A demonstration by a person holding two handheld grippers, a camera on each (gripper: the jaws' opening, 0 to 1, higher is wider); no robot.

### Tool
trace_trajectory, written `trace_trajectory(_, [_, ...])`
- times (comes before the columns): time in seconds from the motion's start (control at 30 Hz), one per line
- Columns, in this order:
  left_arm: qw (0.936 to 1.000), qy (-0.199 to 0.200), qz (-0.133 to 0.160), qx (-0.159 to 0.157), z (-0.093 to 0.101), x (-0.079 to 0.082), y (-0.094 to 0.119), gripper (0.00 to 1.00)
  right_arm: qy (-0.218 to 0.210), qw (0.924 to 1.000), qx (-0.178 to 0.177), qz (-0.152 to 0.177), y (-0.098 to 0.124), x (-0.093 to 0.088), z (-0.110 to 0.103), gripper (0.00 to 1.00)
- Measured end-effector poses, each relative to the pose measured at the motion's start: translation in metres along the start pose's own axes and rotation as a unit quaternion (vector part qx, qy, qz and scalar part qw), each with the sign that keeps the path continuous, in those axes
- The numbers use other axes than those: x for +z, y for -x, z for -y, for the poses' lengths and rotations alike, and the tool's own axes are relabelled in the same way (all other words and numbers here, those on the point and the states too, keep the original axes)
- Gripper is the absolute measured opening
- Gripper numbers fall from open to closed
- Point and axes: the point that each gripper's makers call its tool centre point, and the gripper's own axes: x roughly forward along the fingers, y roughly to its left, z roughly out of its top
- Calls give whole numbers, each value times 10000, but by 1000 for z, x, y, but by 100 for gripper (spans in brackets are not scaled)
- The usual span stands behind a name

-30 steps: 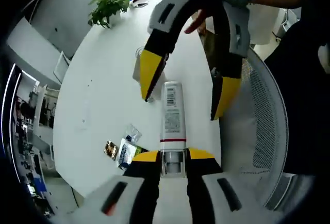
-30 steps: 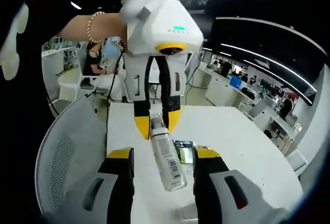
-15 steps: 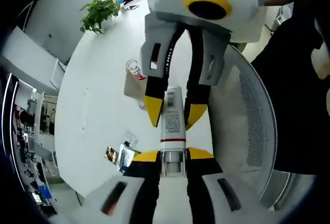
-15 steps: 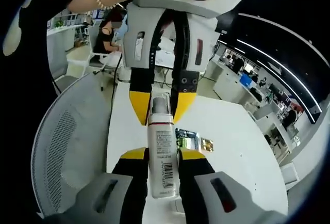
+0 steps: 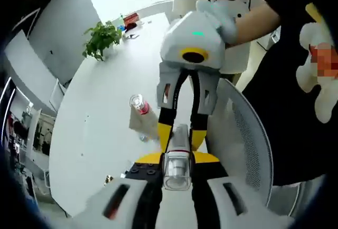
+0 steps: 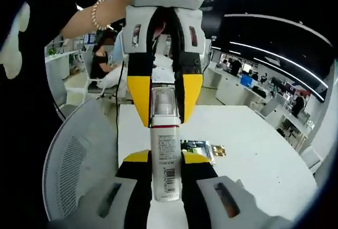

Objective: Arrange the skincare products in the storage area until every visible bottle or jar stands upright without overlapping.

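While both tongs, left (image 5: 177,160) and right (image 6: 161,161), pinched opposite ends of the bottle (image 6: 164,155), it looked light, stiff, slippery.

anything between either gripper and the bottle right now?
No. The bottle is held at both ends: the right gripper clamps its body and the left gripper clamps its clear cap. It hangs in the air above the white table, beside a mesh chair.

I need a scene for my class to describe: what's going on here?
A person holds a white bottle in mid-air between two handheld grippers. The right gripper clamps its body, the left gripper its clear-capped end. Below is a white table with a red-capped bottle lying on it, and a mesh chair.
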Motion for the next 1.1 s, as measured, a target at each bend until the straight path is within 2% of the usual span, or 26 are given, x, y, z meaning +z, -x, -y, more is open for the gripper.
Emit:
trace_trajectory(0.07, [9998,54,188,36,-2,5,3,23,-278,9993,-20,233,4,3,1,19])
trace_trajectory(0.17, [9975,169,628,283,-11,18,7,26,-671,9960,-137,573,10,8,5,19])
trace_trajectory(0.27, [9927,463,1097,188,-7,31,13,34,-1008,9911,-224,844,16,9,11,19])
trace_trajectory(0.3, [9898,543,1295,237,-11,31,17,37,-1123,9887,-260,953,20,11,12,19])
trace_trajectory(0.4, [9859,703,1482,337,-13,32,20,39,-1301,9841,-269,1179,26,13,17,19])
trace_trajectory(0.53, [9734,1153,1972,187,-14,36,21,36,-1563,9744,-260,1596,37,26,18,19])
trace_trajectory(0.63, [9578,1431,2491,119,-15,47,22,37,-1601,9718,-228,1716,41,32,17,19])
trace_trajectory(0.67, [9545,1508,2570,99,-16,48,23,36,-1629,9703,-192,1778,42,34,16,19])
trace_trajectory(0.7, [9487,1623,2713,105,-19,50,25,35,-1645,9696,-193,1803,42,35,16,19])
trace_trajectory(0.83, [9473,1624,2752,217,-24,45,22,32,-1778,9638,-149,1981,45,40,14,19])
trace_trajectory(0.87, [9468,1664,2748,192,-23,44,19,32,-1853,9603,-139,2083,47,42,15,19])
trace_trajectory(0.93, [9467,1689,2736,170,-23,41,16,35,-1938,9553,-153,2226,50,46,17,19])
trace_trajectory(0.97, [9446,1737,2780,165,-19,45,14,36,-1988,9527,-133,2296,52,48,18,19])
trace_trajectory(1.03, [9321,1946,3055,84,-13,57,14,33,-2079,9466,-113,2463,55,53,19,19])
trace_trajectory(1.1, [9228,1959,3318,43,-9,68,15,31,-2115,9436,-103,2546,57,56,20,19])
